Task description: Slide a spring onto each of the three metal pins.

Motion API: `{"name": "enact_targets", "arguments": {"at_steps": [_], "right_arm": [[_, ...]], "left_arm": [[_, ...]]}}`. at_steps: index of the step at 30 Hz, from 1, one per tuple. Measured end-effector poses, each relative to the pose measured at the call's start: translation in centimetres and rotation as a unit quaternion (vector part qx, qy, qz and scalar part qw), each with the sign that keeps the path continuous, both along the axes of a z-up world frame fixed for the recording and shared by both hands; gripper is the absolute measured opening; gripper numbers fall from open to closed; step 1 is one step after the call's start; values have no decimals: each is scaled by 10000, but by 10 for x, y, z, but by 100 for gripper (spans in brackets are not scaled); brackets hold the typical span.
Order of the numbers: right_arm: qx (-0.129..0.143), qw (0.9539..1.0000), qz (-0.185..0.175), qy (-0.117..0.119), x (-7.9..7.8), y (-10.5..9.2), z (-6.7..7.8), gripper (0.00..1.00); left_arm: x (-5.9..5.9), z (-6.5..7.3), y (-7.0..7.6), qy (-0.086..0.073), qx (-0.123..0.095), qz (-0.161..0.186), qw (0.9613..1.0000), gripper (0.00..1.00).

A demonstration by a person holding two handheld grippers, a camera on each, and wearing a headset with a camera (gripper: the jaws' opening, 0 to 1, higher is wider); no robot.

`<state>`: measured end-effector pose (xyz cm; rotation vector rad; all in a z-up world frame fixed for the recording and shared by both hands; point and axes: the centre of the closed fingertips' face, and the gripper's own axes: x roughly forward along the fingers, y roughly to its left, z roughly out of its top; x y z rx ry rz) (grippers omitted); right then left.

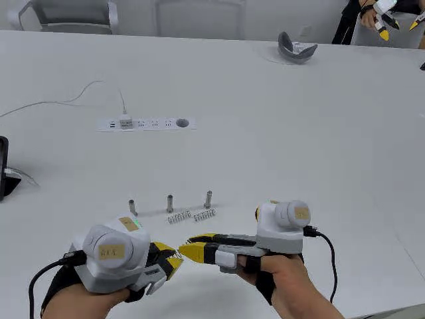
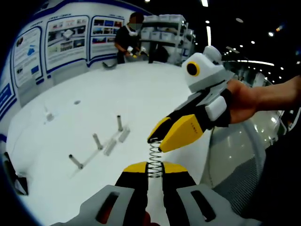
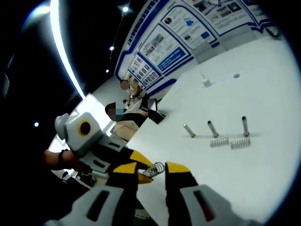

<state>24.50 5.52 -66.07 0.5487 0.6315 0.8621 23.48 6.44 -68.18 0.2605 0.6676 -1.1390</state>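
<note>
Head view looks down across the table (image 1: 299, 133) — both gripper views, low and close, share its pins (image 1: 170, 203).

Bare white counter (image 1: 299, 166) lies open across the centre and right of the frame, free for passage. At lower centre, three upright pins (image 1: 170, 203) and two loose springs (image 1: 179, 217) lying just in front of them stand close ahead of the left tongs (image 1: 172, 256) and right tongs (image 1: 186, 251), which meet tip to tip, both pinching one spring (image 2: 154, 157). A power strip (image 1: 143, 123) and its cable (image 1: 60, 101) cross the upper left; a dark device (image 1: 5, 174) sits at the left edge.
</note>
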Motion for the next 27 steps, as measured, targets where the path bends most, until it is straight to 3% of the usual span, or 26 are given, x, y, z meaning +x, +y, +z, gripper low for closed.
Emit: {"name": "enact_targets", "arguments": {"at_steps": [3, 7, 12, 18, 23, 26, 27], "right_arm": [[-27, 10000, 65, -55, 2, 2, 6, 22], [-291, 9992, 236, -160, 2, 3, 10, 21], [-802, 9945, 586, -329, 1, 3, 6, 18], [-1106, 9886, 908, -470, -2, -1, 7, 14], [-1315, 9803, 1340, -620, -4, -2, 15, 13], [-1518, 9706, 1703, -764, -6, -2, 19, 13], [-1637, 9649, 1880, -832, -7, -2, 21, 13]], "left_arm": [[2, 1, -1, -31, 6, -46, 10000, 10], [4, 3, -4, -70, 1, -111, 9999, 10], [4, 8, -11, -156, -89, -329, 9993, 10], [1, 12, -17, -245, -137, -598, 9978, 10], [-1, 19, -22, -288, -245, -816, 9960, 10], [-2, 24, -25, -296, -332, -937, 9946, 10], [-2, 26, -26, -312, -364, -1012, 9937, 10]]}}
